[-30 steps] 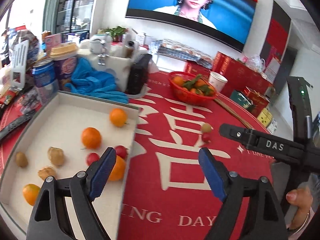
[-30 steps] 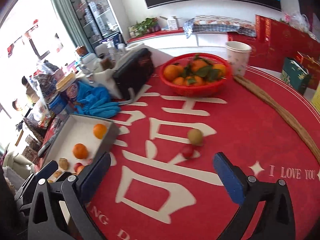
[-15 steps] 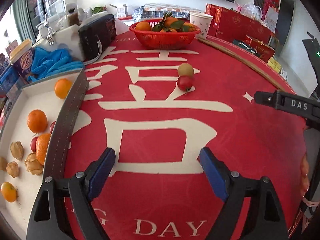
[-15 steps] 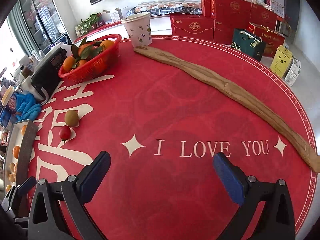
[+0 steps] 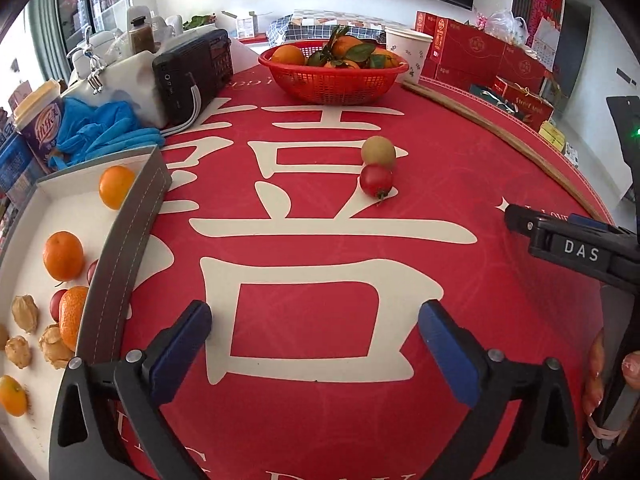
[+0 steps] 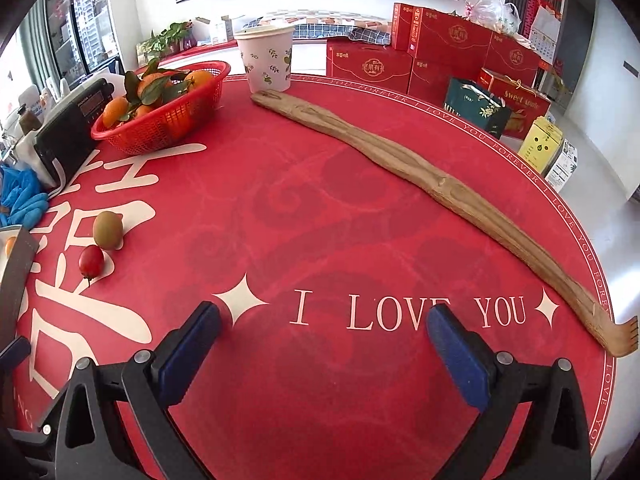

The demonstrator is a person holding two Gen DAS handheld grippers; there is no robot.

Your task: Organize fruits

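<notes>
A green-brown kiwi (image 5: 378, 151) and a red cherry tomato (image 5: 375, 180) lie touching on the red tablecloth; both also show in the right wrist view, the kiwi (image 6: 107, 229) and the tomato (image 6: 91, 261) at far left. A white box (image 5: 36, 216) at the left holds oranges (image 5: 63, 255), red tomatoes and several papery husk fruits (image 5: 25, 313). My left gripper (image 5: 316, 350) is open and empty, low over the cloth, well short of the tomato. My right gripper (image 6: 322, 346) is open and empty over the "I LOVE YOU" lettering.
A red basket (image 5: 334, 76) of leafy oranges stands at the back, with a paper cup (image 6: 266, 58) beside it. A long wooden stick (image 6: 420, 178) lies along the right rim. A black radio (image 5: 196, 70), blue gloves (image 5: 100, 130) and tubs crowd the back left.
The left gripper swung right off the box, then moved nearer the tomato and kiwi. The right gripper swung right, away from the fruit, then closer to the cloth. Both stayed open.
</notes>
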